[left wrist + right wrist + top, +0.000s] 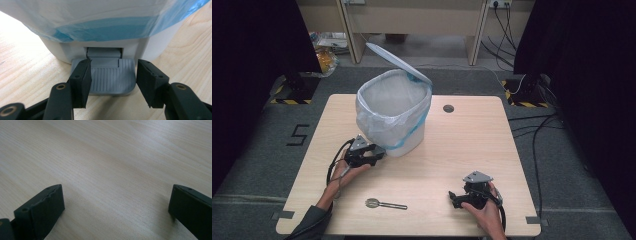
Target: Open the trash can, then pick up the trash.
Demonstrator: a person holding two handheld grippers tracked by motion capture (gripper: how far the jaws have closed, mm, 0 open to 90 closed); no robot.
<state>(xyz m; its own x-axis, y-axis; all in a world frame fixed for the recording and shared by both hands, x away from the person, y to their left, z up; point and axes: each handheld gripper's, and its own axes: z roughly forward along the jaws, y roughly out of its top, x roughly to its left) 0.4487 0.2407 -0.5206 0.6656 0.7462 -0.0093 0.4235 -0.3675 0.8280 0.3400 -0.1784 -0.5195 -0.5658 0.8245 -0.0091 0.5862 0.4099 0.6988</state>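
The white bin (392, 115) stands at the table's (472, 145) far left, its lid (397, 62) raised. At the bin's near foot, the left gripper (381, 153) sets its jaws, slightly apart, on the grey pedal (110, 80), clamping nothing. Well right of the bin, the right gripper (454, 199) rests, jaws wide apart.

In the left gripper view, the bin (105, 47) ahead of the jaws is cut off by the top edge, and its upper wall is hidden under the bag (100, 22). The near left part of the pedal (110, 77) is covered by one jaw. In the right gripper view, the right-hand jaw is cut off by the picture's edge.
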